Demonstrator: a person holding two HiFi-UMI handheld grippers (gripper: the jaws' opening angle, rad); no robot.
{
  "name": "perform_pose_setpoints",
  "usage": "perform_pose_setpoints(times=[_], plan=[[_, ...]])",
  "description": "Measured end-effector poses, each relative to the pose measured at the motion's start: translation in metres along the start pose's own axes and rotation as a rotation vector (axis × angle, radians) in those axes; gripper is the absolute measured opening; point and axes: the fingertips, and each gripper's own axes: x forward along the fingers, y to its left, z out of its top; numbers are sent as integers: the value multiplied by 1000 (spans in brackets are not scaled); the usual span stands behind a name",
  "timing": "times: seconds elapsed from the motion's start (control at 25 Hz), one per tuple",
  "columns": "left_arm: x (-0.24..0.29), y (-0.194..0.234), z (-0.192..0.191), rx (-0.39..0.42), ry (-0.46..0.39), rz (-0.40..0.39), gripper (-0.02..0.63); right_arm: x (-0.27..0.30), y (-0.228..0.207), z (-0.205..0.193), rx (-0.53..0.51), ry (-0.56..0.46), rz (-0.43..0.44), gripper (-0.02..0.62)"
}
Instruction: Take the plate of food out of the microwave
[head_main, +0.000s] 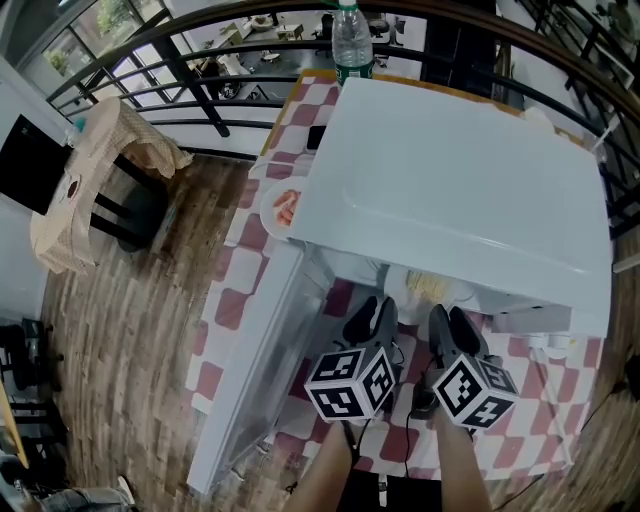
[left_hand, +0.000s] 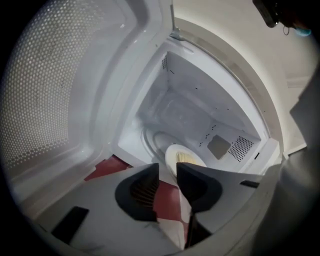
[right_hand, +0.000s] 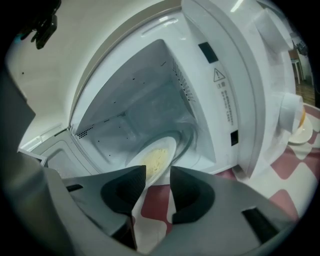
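Right then, you held your left gripper (left_hand: 167, 169) and right gripper (right_hand: 157, 172) just in front of the open microwave (head_main: 450, 170), both with jaws apart and empty, and the plate of food (right_hand: 154, 159) sat inside, so next you likely needed to reach in and pinch its rim.

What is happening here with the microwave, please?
A person holds a gripper in each hand in front of a white microwave that stands on a checked tablecloth. Its door is swung open to the left. A plate of yellowish food sits inside. The left gripper and the right gripper are both open and empty. They point at the plate, and neither has gripped it yet.
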Motion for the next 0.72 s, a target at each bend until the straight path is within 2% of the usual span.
perform_pose_setpoints(times=[0.16,0.36,0.52,0.72], plan=[[-1,6,1,-71,-11,6,146,5,-1,-7,63,16,19,175],[3,7,4,-78,-11,4,145,11,7,-13,164,35,60,175],[8,0,4,-66,4,-15,145,15,10,-13,149,49,53,173],[15,-5,-3,-65,25,-37,146,20,18,-17,164,65,96,150]])
